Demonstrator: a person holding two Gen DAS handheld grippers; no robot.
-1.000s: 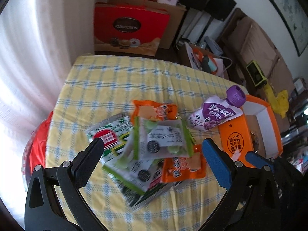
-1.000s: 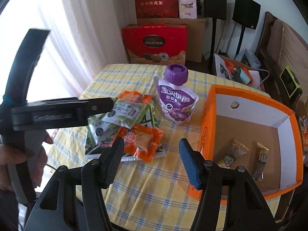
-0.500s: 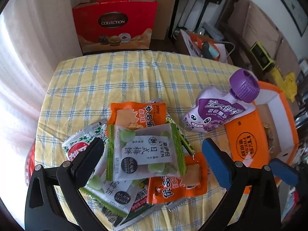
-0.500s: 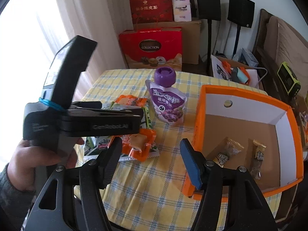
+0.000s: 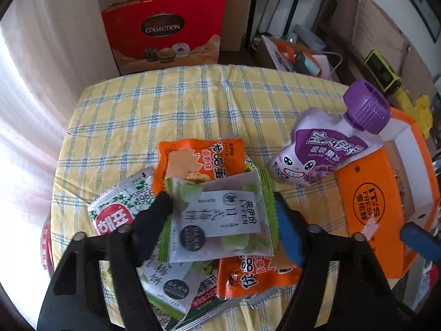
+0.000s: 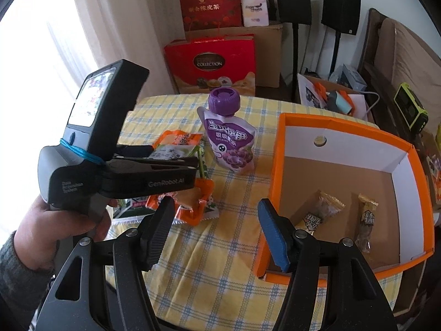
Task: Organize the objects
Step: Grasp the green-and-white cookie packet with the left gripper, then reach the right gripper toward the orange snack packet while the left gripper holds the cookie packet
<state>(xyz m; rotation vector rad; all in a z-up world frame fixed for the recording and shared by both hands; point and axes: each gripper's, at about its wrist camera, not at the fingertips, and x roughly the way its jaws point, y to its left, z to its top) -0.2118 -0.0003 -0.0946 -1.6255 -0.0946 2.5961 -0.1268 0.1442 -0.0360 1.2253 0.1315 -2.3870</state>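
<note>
Left wrist view: left gripper [image 5: 222,215] jaws closing around the green-edged plum packet [image 5: 220,220] atop the snack pile [image 5: 193,207] on the checked tablecloth [image 5: 193,102]. Right gripper [image 6: 216,234] hangs empty, jaws apart, beside the orange box [image 6: 278,149].

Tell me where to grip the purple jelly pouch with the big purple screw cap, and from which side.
Grip the purple jelly pouch at the neck just under its purple cap, coming from above with the fingers either side of the spout. It lies flat on the checked tablecloth, so the soft body offers little edge; the rigid cap stands proud and clear of the snack packets and the orange box.
</note>
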